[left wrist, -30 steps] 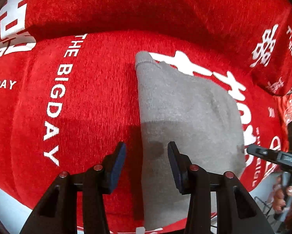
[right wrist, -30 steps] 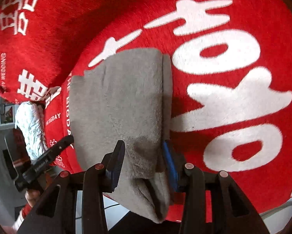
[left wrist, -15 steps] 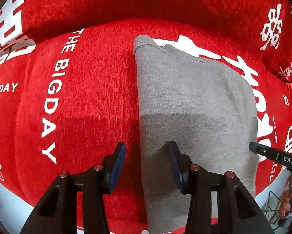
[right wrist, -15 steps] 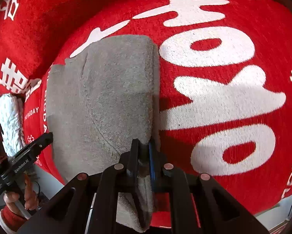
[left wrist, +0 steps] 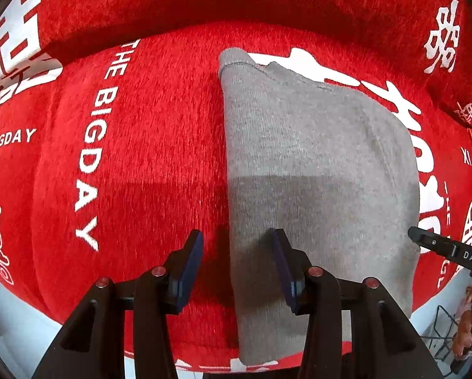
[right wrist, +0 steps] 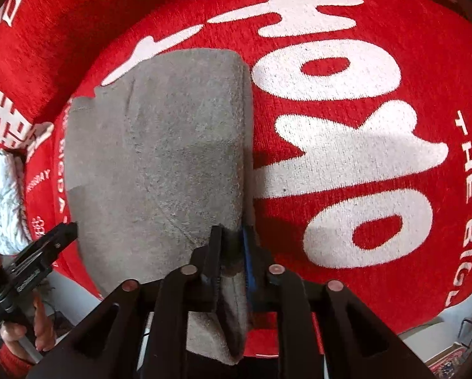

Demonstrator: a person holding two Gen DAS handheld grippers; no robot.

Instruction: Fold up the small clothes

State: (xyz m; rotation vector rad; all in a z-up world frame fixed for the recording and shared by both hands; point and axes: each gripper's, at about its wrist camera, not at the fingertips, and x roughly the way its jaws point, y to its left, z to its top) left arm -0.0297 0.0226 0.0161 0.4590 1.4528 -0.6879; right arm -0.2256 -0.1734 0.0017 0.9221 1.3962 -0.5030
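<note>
The red cover (left wrist: 147, 145) carries white print: "THE BIGDAY" in a vertical line at centre left, "BIGDAY" again near the left edge, and large white Chinese-style characters. The right gripper (left wrist: 450, 249), seen from the left wrist, bears the letters "DAS".

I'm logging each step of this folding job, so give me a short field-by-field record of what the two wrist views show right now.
Garment: grey knitted small garment, lying flat, folded lengthwise
Surface: red plush cover with white lettering
Left claw: open, straddling the garment's left edge, nothing pinched
Right claw: narrow gap, jaws have just been opening, garment's right-hand fold between them
Task state: fold not finished
</note>
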